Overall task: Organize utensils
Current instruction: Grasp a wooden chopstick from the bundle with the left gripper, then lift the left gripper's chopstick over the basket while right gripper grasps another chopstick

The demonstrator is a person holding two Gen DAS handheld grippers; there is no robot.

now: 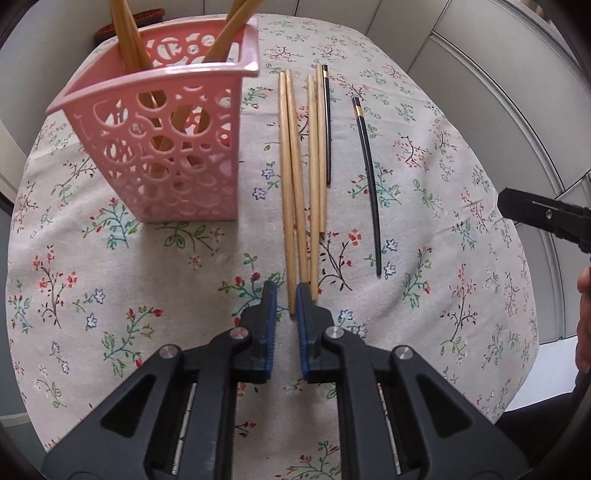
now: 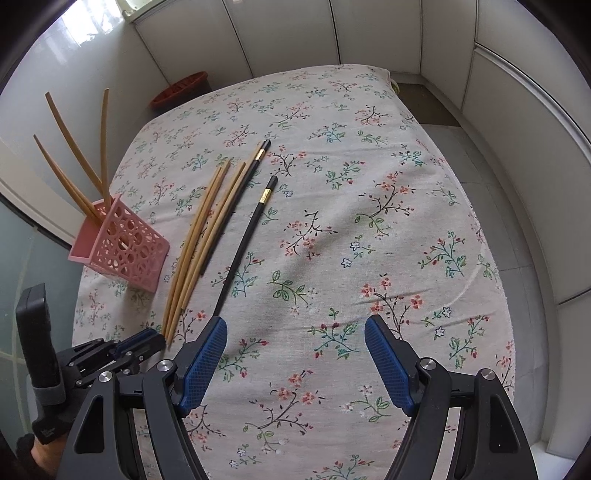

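I see a table under a flowered cloth (image 2: 388, 206), which fills most of both views, with pale cabinet doors (image 2: 288, 33) curving round behind it. A reddish basket (image 2: 181, 90) sits on the floor past the far edge.

My right gripper (image 2: 295, 341) hangs over bare cloth with its blue-padded jaws spread wide and nothing between them. My left gripper (image 1: 287, 295) points down at the near ends of the sticks. Its jaws stand narrow, with only a slim gap between the pads. The tip of one wooden chopstick lies in that gap, just against the right pad, but I cannot tell whether the pads press on it. In the right wrist view the same gripper (image 2: 146, 338) shows low at the left, right by the stick tips.

A pink holder (image 1: 162, 144) with round cut-outs stands upright on the cloth, just left of the loose sticks. Three tan chopsticks (image 2: 74, 147) lean out of its open top.

Four wooden chopsticks (image 1: 299, 177) lie side by side on the cloth, some crossing near their tips. One black chopstick (image 1: 327, 125) with a gold band lies against the right of that bunch. A second black chopstick (image 1: 369, 184) lies alone, a little further right.
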